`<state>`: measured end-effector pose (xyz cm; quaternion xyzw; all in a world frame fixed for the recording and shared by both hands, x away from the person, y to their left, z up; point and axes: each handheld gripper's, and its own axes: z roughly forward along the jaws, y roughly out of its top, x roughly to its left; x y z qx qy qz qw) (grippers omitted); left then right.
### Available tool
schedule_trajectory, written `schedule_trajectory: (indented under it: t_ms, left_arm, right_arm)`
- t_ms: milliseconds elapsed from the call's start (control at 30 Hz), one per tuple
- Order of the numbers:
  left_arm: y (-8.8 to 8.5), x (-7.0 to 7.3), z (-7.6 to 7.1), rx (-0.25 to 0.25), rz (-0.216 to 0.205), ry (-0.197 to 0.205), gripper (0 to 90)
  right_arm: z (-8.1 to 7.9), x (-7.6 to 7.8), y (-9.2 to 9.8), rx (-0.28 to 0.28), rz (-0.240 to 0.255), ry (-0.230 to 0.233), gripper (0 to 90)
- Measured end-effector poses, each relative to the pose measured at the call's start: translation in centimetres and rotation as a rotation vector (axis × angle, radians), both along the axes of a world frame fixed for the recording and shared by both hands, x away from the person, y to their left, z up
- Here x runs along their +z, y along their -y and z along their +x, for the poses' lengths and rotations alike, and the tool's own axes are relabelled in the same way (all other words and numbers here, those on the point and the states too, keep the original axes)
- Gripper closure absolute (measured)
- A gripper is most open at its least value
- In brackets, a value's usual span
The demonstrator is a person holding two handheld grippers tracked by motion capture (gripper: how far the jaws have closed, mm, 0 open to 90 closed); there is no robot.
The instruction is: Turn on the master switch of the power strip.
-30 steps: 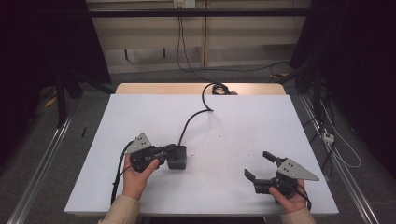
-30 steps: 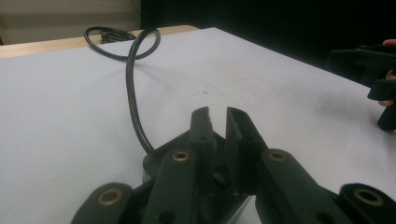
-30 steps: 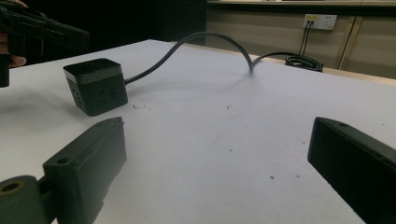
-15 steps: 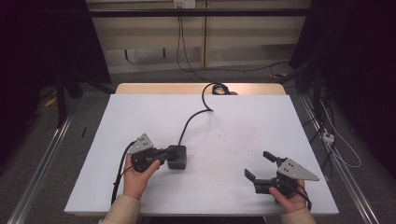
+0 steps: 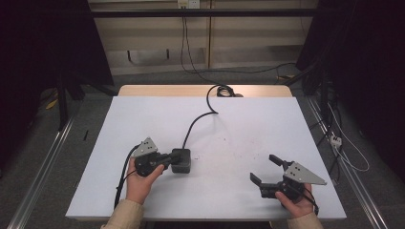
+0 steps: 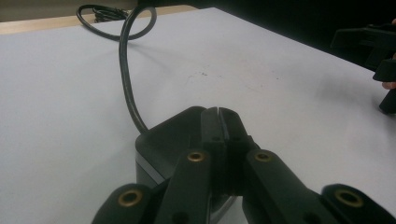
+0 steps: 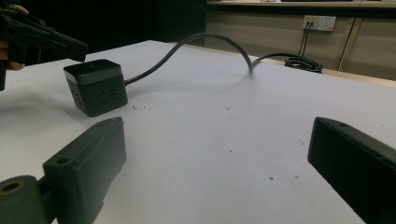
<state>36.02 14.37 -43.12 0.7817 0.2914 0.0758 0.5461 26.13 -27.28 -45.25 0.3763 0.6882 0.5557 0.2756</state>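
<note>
Now the power cube (image 5: 181, 160) is sitting on the white table (image 5: 248, 124), left of the middle on the person's side, and the left gripper (image 5: 168, 159) is resting its tips on the cube's top. Its jaws have just been closing: a second ago a slight gap was left between them, and now they are pressed together with nothing between, as the left gripper view is showing (image 6: 218, 122). Judging from that, the closed tips are serving to press or nudge the cube rather than to pinch it. The cube is a matt black plastic block with rounded corners, a grey band under its top and socket holes in its side (image 7: 95, 86). A thick, stiff black cable (image 5: 197, 120) is running from it in a curve toward the far edge, where it is looping. The right gripper (image 5: 267, 169) is lying well apart near the right corner, its flat black jaws spread wide and empty.
</note>
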Motion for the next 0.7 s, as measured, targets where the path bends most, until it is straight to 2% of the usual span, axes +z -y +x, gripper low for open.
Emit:
schedule_trajectory:
  t_ms: [700]
  left_arm:
    - [0.13,-0.21,-0.04,-0.011,0.014,-0.004,90.0]
  right_arm:
    - [0.05,-0.03,0.01,0.0,-0.001,0.001,3.8]
